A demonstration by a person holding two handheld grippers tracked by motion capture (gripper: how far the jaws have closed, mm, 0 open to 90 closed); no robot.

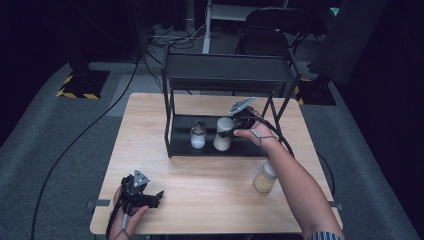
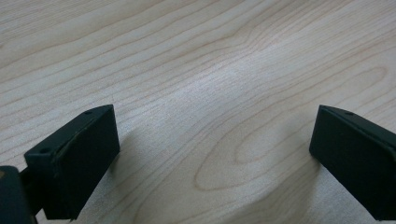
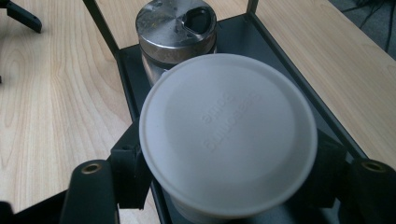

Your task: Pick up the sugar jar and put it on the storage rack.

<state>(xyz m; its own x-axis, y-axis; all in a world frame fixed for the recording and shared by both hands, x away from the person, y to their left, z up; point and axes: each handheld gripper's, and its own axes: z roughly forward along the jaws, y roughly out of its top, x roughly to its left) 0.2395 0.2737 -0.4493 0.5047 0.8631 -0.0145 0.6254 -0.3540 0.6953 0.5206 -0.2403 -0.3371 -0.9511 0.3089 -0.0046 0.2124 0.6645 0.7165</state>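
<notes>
Here my right gripper (image 3: 224, 182) clamps the white-lidded jar (image 3: 228, 133) on the rack's lower shelf (image 1: 182, 145), touching the steel-capped shaker (image 3: 176, 28); the lid hides its contents. My left gripper (image 2: 212, 154) rests agape on the table (image 2: 210, 56).

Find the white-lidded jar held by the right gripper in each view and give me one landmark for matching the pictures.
High view: the white-lidded jar stands right of centre on the black rack's lower shelf, with the right gripper at it.
Left gripper view: bare wooden table between open jaws; no jar here.
Right gripper view: its white lid sits centre frame between the jaws.
Shared landmark: the metal-capped shaker beside it.
</notes>
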